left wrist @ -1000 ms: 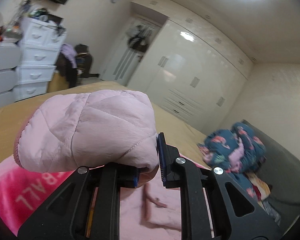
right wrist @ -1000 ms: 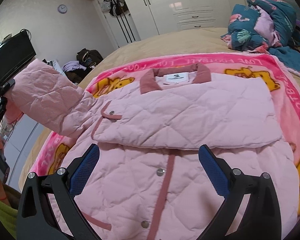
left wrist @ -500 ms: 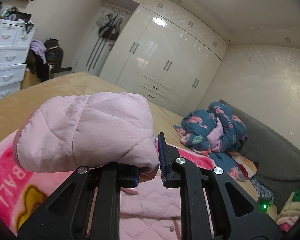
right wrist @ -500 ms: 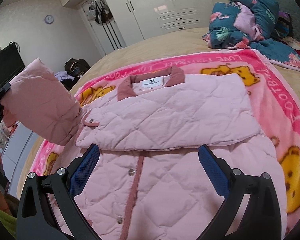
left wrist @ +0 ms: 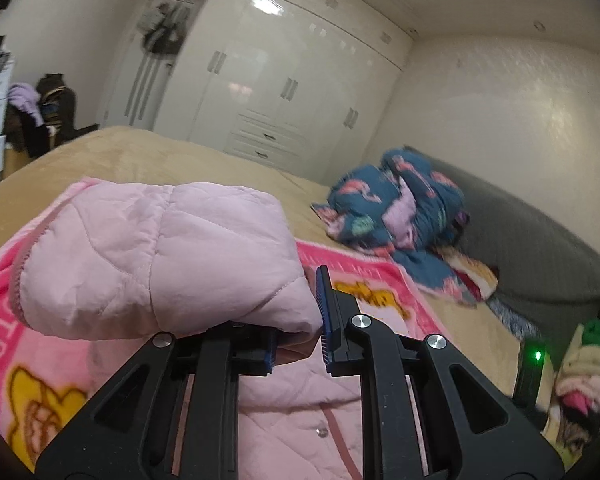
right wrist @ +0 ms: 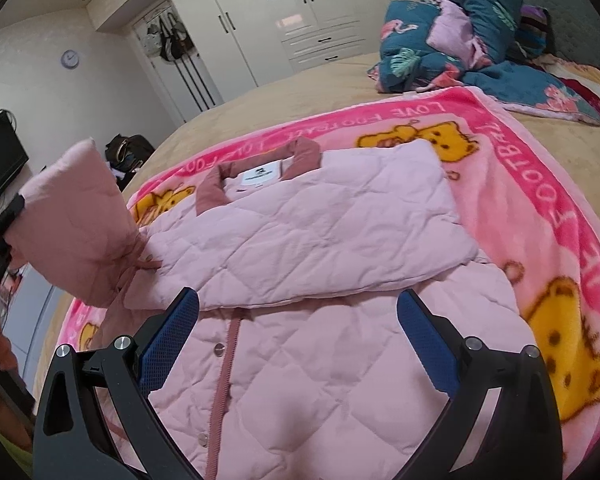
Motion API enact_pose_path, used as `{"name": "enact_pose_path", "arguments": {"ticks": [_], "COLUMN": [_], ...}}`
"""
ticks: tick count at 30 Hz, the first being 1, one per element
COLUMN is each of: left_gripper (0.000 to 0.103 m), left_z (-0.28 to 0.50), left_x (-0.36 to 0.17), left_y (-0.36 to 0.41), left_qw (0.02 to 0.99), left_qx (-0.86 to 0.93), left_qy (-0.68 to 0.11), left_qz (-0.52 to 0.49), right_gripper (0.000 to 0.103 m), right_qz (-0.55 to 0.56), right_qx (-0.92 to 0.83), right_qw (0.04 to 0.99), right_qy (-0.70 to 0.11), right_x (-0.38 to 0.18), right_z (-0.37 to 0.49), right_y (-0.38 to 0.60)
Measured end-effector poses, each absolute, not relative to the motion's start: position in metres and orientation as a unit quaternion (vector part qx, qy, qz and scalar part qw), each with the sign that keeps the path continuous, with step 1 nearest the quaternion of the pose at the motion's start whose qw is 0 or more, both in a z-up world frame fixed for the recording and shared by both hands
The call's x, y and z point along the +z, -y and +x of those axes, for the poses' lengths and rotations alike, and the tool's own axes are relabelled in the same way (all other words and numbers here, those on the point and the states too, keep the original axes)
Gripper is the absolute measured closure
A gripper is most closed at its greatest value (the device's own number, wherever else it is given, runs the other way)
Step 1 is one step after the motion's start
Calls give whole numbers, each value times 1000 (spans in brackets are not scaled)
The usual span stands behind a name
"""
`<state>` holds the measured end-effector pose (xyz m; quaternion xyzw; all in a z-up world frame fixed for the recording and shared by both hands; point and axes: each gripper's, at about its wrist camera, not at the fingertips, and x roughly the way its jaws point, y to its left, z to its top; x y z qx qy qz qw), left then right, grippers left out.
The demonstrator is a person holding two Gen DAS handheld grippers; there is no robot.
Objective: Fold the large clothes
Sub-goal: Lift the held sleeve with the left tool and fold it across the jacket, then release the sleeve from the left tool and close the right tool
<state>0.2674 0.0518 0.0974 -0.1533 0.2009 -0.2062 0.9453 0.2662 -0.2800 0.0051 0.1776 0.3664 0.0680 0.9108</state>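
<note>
jacket (right wrist: pixel 300 264) flat on blanket (right wrist: pixel 540 168), one sleeve folded in | step: second sleeve (left wrist: pixel 160 256) fold | left gripper (left wrist: pixel 300 332) pinching cuff, 9 o'clock of jacket | right gripper (right wrist: pixel 296 344) spread, empty | next: lay sleeve across chest, release

Bare bed (right wrist: pixel 300 80) lies open beyond the blanket (right wrist: pixel 540 184), toward the wardrobe (right wrist: pixel 268 12). A crumpled quilt (right wrist: pixel 460 32) blocks the far right corner. The lifted sleeve (right wrist: pixel 76 220) stands in the way at the jacket's (right wrist: pixel 340 380) left.
</note>
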Motion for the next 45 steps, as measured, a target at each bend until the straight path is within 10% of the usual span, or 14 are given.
{"name": "enact_pose_path", "arguments": {"ticks": [26,45], "left_gripper": [85,52], "left_z": [259,255], "left_x": [-38,-39], "left_y": [87,96], "left_qw": [883,877], "left_qx": [-290,-299], "left_qy": [-338,-345], "left_qz": [145,148], "right_gripper": [4,5], "right_qz": [221,-12], "right_qx": [57,234], "right_qw": [893,788], "right_qy": [-388,-570], "right_x": [9,73], "right_z": [285,448], "right_y": [319,70]}}
